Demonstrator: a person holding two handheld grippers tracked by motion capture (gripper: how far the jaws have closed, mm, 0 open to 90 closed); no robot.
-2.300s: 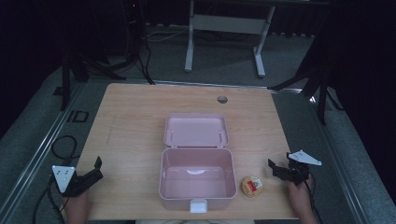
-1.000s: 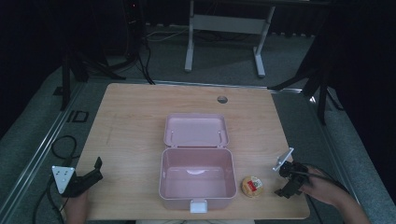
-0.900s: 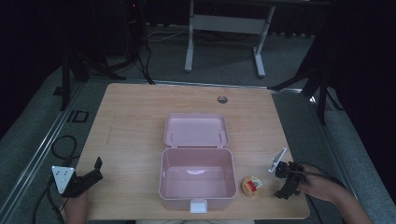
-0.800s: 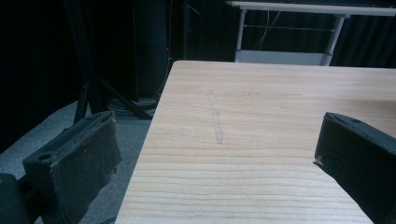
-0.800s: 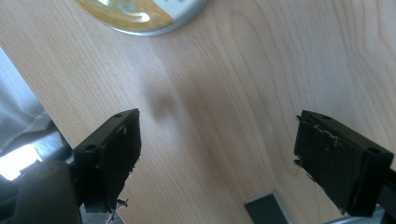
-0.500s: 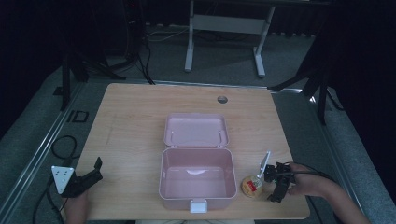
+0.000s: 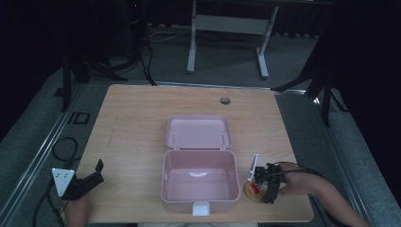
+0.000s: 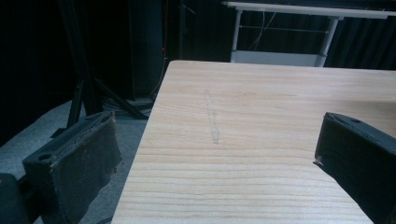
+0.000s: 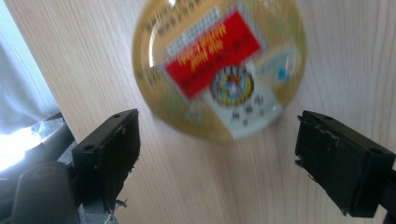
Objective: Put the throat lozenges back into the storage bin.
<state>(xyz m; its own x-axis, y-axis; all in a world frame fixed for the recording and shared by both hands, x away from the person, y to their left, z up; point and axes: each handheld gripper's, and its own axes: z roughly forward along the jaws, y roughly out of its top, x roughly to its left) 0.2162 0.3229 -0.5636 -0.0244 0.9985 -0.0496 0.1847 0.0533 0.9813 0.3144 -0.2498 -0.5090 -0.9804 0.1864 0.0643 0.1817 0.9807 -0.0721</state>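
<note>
Now right gripper point(image 7: 263, 185) spread over round tin point(image 9: 219, 65); left gripper point(image 7: 90, 179) spread

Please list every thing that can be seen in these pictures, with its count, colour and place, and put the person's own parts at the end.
Table: one, light wood, centre of the high view.
Box: one, pink, open and empty, near the table's front edge, its lid laid back behind it.
Round container: one, golden with a red label, on the table right of the box.
Hole: one, dark, near the table's far edge.
White desk frame: one, on the floor beyond the table.
Left gripper: one, black, open, at the table's front left edge.
Right gripper: one, black, open, fingers either side of the round container.
</note>
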